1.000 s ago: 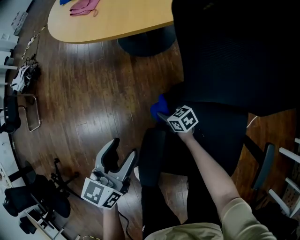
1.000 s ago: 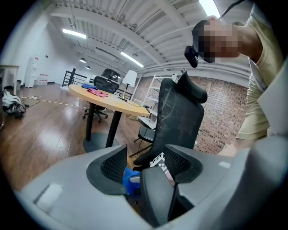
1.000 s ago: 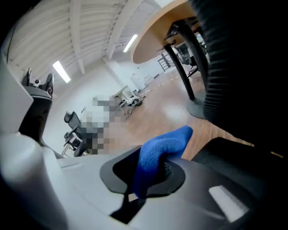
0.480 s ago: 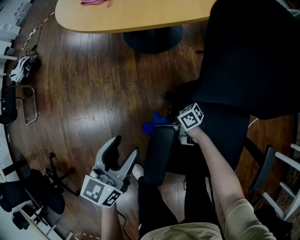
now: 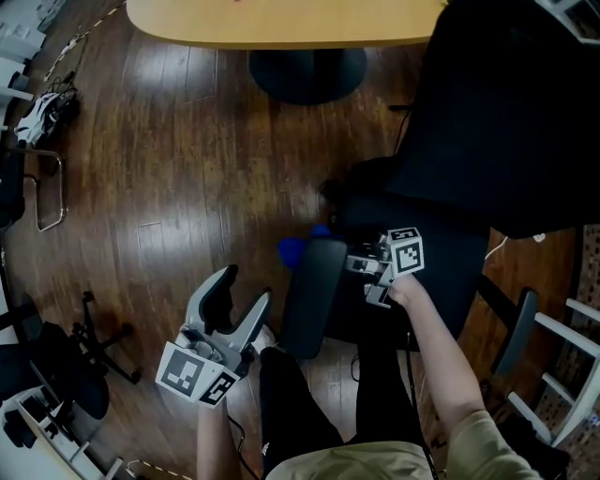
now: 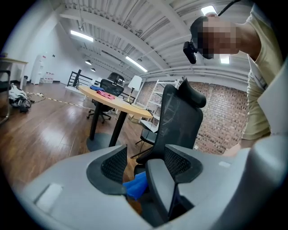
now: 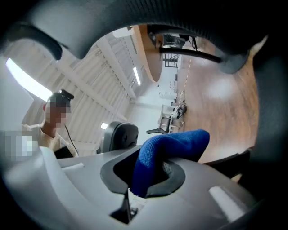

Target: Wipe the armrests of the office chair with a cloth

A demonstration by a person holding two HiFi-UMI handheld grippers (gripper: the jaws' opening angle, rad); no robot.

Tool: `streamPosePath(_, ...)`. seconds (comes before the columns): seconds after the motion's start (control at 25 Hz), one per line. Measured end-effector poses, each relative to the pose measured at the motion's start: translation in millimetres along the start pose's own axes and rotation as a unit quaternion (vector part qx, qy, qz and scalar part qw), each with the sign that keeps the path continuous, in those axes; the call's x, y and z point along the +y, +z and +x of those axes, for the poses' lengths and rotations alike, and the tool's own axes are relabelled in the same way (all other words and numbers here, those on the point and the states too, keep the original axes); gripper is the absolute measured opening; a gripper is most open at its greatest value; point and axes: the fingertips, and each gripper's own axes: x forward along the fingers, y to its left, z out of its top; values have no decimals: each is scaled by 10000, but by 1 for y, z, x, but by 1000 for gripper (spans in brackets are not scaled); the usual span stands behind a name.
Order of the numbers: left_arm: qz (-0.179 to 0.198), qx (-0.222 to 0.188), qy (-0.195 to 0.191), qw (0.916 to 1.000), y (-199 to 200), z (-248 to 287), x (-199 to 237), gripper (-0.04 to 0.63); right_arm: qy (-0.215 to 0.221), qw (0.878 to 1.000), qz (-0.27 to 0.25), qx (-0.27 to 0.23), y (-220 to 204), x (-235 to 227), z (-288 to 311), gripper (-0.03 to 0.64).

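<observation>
So, my right gripper (image 5: 361, 265) clamps the blue cloth (image 5: 292, 248) at the armrest's (image 5: 312, 295) far end; its long axis runs back toward me. Left gripper (image 5: 234, 309) gapes empty alongside.

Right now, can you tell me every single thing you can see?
office chair: one, black, right side
armrest: one, black, middle, beside the seat
cloth: one, blue, at the armrest's far end
table: one, tan top, far edge
pink cloth: one, on the table
floor: dark wood
left gripper: grey, open, empty, low left
right gripper: grey, shut on the cloth
</observation>
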Motion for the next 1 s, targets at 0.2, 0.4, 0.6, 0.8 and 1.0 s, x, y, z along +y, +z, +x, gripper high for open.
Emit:
streamPosePath(0.2, -97, -205, 89, 9997, -11, -19, 1, 252, -1766, 9813, -757, -67, -21, -29, -37, 14)
streamPosePath(0.4, -144, -291, -5, 9995, -24, -63, -12, 252, -2693, 9607, -639, 209, -93, -26, -43, 15)
streamPosePath(0.6, -99, -149, -35, 9998, -39, -90, -19, 252, -2779, 9575, -487, 609, -140, -59, -13, 15)
streamPosePath(0.8, -176, -74, 29, 9998, -54, -116, -16, 250, -3124, 9498, -105, -119, -107, -104, -6, 15)
streamPosePath(1.0, -288, 49, 134, 9995, -73, -130, -11, 250, -3399, 9402, -100, 177, -104, -122, 5, 15)
